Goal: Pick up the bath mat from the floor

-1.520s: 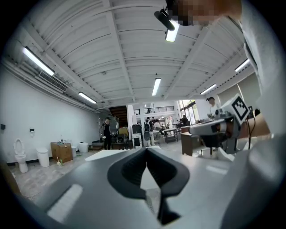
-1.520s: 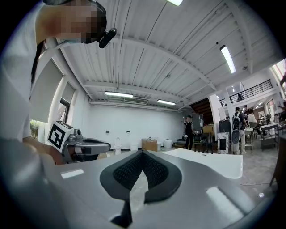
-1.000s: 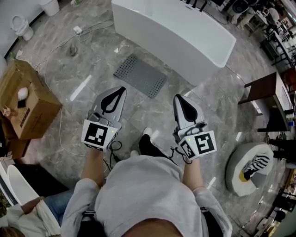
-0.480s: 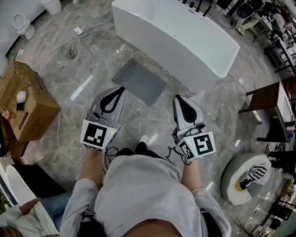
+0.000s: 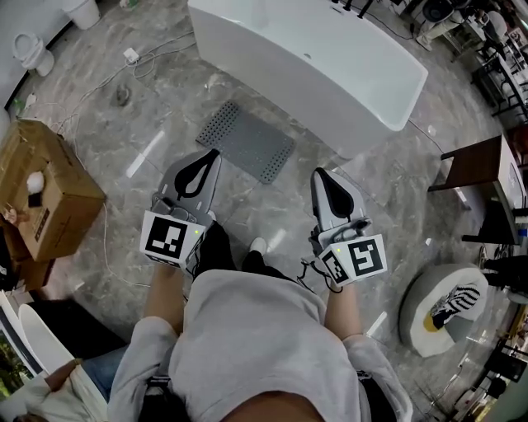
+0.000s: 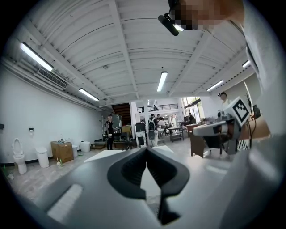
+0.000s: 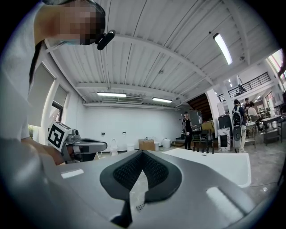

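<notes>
A grey perforated bath mat (image 5: pixel 247 140) lies flat on the marble floor in front of the white bathtub (image 5: pixel 322 62) in the head view. My left gripper (image 5: pixel 214 154) hovers just short of the mat's near left edge, its jaws shut and empty. My right gripper (image 5: pixel 318 173) is held to the right of the mat, also shut with nothing in it. In the left gripper view the left gripper (image 6: pixel 146 149) has its tips meeting, with the tub beyond. The right gripper view shows the right gripper (image 7: pixel 142 152) with its tips touching and the tub (image 7: pixel 214 163) to the right.
A cardboard box (image 5: pixel 41 194) stands at the left, with a cable (image 5: pixel 106 231) trailing across the floor beside it. A dark wooden table (image 5: pixel 478 165) and a round white stool (image 5: pixel 441 305) are at the right. A toilet (image 5: pixel 29 51) and bin (image 5: pixel 81 11) are far left.
The view has shifted forward a little toward the tub and mat. Both grippers keep the same pose, shut, with the left tip now closer to the mat's near edge.
</notes>
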